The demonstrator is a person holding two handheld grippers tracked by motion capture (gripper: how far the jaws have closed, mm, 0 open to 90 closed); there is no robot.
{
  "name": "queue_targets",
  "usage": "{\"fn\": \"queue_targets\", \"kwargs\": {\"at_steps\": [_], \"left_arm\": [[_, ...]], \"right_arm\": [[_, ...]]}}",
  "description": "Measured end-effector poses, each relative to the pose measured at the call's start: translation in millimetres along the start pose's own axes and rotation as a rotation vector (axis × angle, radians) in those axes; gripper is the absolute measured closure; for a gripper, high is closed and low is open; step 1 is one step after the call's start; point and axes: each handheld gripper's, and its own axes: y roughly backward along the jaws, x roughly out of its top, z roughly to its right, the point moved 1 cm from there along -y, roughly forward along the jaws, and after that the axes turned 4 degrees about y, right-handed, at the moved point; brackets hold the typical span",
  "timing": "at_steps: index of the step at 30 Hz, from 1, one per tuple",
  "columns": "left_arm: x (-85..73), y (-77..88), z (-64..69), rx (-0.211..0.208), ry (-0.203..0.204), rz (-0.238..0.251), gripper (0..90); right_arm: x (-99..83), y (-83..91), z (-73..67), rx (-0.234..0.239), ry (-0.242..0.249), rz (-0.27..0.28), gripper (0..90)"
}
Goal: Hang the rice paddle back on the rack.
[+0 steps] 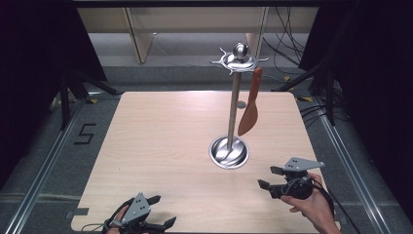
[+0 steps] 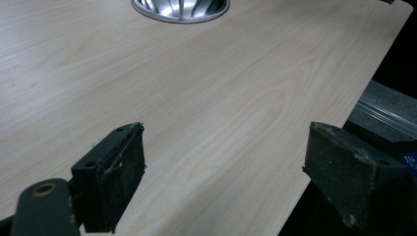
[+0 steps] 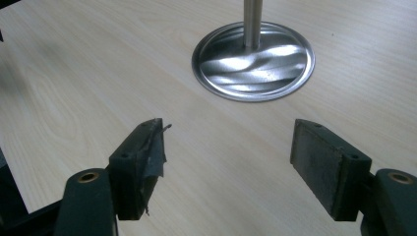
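A steel utensil stand [image 1: 234, 102] rises from a round shiny base [image 1: 229, 152] near the middle of the wooden table [image 1: 160, 136]. An orange-brown spatula [image 1: 250, 105] hangs from a hook on the stand's crown [image 1: 238, 59]. My right gripper [image 1: 267, 177] hovers low at the table's front right, jaws wide apart with nothing between them, pointing toward the base [image 3: 253, 61]. My left gripper [image 1: 163, 212] rests at the front left edge, open and holding nothing; its black pads [image 2: 115, 177] frame bare wood, with the base [image 2: 180, 9] far ahead.
Dark curtains flank the table. Black tripod legs [image 1: 73, 87] stand at the left and cables [image 1: 287, 44] trail on the floor behind right. A metal rail [image 1: 39, 175] runs along the left side. The table's front right corner drops off beside the left gripper's right pad [image 2: 344, 172].
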Motion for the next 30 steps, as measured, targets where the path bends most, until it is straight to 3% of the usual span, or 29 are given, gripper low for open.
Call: {"fn": "queue_targets", "kwargs": {"at_steps": [3,4,5,11,12,13,15,18,23,26,28,29,30], "left_arm": [[-0.2,-0.9,1.3,-0.002,0.013,0.011,14.9],[0.1,-0.4,0.3,0.002,-0.004,0.005,14.8],[0.9,1.0,-2.7,0.006,-0.051,-0.015,14.8],[0.8,0.9,-2.4,0.006,-0.048,-0.014,14.8],[0.9,0.9,-2.5,0.006,-0.049,-0.013,14.9],[0.9,0.9,-2.5,0.006,-0.049,-0.014,14.8],[0.9,0.9,-2.5,0.006,-0.05,-0.015,14.9],[0.9,1.1,-2.5,0.006,-0.051,-0.014,14.9],[0.4,-0.4,-0.4,-0.004,-0.032,0.003,14.8],[0.7,-0.2,-0.4,-0.003,-0.031,0.006,14.8],[0.7,-0.1,-0.7,-0.002,-0.031,0.005,14.8],[0.7,0.4,-1.6,0.004,-0.04,-0.003,14.8],[0.7,0.1,-1.0,-0.001,-0.034,0.002,14.8]], "right_arm": [[-3.2,0.6,-0.7,0.0,0.004,0.017,29.8],[-4.1,1.3,-2.5,0.007,-0.011,0.008,29.7],[-4.7,2.0,-1.8,0.0,0.008,0.008,29.7],[-10.3,2.3,-8.4,0.015,-0.016,-0.006,28.9],[-10.8,1.8,-6.6,0.015,0.016,-0.005,28.7],[-12.0,2.2,-8.8,0.02,-0.008,-0.012,28.2],[-13.0,1.7,-7.2,0.003,0.025,0.002,27.9],[-15.2,2.0,-10.9,0.011,-0.01,-0.006,26.6],[-18.6,2.2,-10.3,0.0,0.025,-0.021,26.1],[-22.4,0.4,-13.4,0.02,-0.001,-0.027,25.4],[-24.8,-0.2,-12.3,0.0,0.023,-0.034,24.4],[-26.0,0.0,-15.3,0.009,-0.006,-0.049,23.3],[-26.9,-1.2,-14.2,0.007,0.022,-0.048,22.6]]}}
